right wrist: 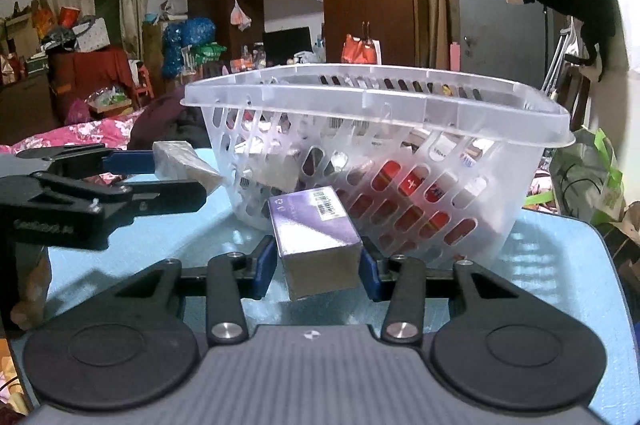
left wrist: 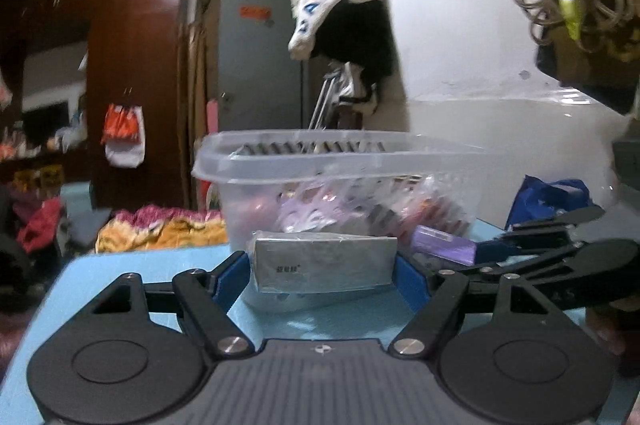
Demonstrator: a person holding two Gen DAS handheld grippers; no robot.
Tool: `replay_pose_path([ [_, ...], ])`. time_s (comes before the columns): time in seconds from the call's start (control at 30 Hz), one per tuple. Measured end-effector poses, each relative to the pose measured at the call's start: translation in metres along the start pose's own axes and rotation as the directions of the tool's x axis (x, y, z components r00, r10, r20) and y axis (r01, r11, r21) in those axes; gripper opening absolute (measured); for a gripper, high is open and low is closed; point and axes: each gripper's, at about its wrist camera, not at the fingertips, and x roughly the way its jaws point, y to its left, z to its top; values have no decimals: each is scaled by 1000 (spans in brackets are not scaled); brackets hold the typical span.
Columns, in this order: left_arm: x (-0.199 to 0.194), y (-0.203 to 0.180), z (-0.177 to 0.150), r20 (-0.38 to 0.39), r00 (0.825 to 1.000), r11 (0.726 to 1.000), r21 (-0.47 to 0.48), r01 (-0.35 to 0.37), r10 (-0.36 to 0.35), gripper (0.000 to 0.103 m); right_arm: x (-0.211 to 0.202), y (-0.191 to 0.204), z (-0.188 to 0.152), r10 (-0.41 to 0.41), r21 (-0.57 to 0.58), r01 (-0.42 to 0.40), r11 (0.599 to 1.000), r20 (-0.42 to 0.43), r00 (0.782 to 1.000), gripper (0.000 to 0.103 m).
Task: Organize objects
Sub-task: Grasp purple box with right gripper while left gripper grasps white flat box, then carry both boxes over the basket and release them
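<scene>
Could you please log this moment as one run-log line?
left gripper: shut on silver box | right gripper: shut on purple box | basket: ahead on table

Dim indoor light, cool cast. Left wrist view motion-blurred throughout; right sharper. Glare on wardrobe door (left wrist: 136,25). Heavy fisheye bending, dark vignetted corners.

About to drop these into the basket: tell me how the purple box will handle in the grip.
The purple box looks like stiff card with flat sides, so the right gripper pads can probably clamp it without crushing. Its glossy surface may be slippery, and it already sits tilted between the pads. It probably is light and will not roll, though it could catch on the basket rim.
</scene>
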Motion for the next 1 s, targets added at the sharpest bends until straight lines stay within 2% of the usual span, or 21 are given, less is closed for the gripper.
replay_pose_path([
  [0.3,-2,1,0,25,1000,1000,-10,10,-10,81,-16,-1,-3,39,18,-40,999,80,996,47],
  [0.53,-11,-5,-1,70,998,1000,20,-4,3,81,-27,5,-3,22,22,-26,999,137,990,47],
  [0.63,-25,-12,6,110,993,999,25,39,-42,81,-44,3,-1,25,42,-33,999,178,984,47],
  [0.73,-42,-18,28,156,983,996,11,93,-93,81,-68,-1,12,16,48,-29,998,244,970,47],
  [0.87,-39,-23,91,191,979,998,15,67,-69,81,-83,-3,58,-39,10,38,999,305,951,47],
  [0.93,-21,-20,125,174,983,999,9,51,-52,81,-79,-12,89,-60,19,57,998,324,944,47],
  [1.0,6,-18,149,108,993,999,3,37,-37,81,-66,-19,115,-89,7,91,996,319,944,47],
])
